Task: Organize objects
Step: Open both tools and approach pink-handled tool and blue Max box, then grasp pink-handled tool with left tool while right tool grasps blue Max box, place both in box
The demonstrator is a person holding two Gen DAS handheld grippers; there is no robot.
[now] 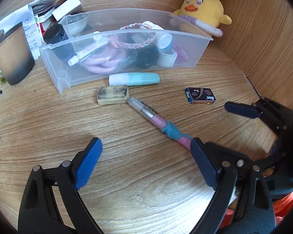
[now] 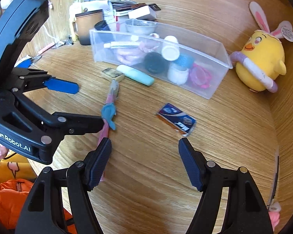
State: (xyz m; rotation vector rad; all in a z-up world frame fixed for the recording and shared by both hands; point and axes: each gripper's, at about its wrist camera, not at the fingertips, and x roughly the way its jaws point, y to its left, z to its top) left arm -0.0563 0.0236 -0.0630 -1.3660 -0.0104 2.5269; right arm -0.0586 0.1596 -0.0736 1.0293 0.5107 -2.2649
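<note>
A pink pen [image 1: 156,118] with a teal lump on its barrel lies slanted on the wooden table [image 1: 127,175], its rear end beside the right pad of my left gripper [image 1: 146,156]. That gripper stands open with bare wood between its pads. A small dark blue box [image 2: 176,120] lies just beyond my right gripper [image 2: 144,156], also open and holding nothing. In the right wrist view, my left gripper [image 2: 88,106] hangs over the pen [image 2: 109,105]. A worn eraser [image 1: 112,94] and a teal highlighter [image 1: 134,78] lie in front of the clear bin [image 1: 193,39].
The bin holds a pink cord, jars, a tube and tape rolls. A yellow plush chick [image 1: 201,9] sits in the back right corner by the wooden wall. A brown cup [image 1: 11,56], papers and boxes crowd the back left. Orange fabric [image 2: 7,198] lies below the table's edge.
</note>
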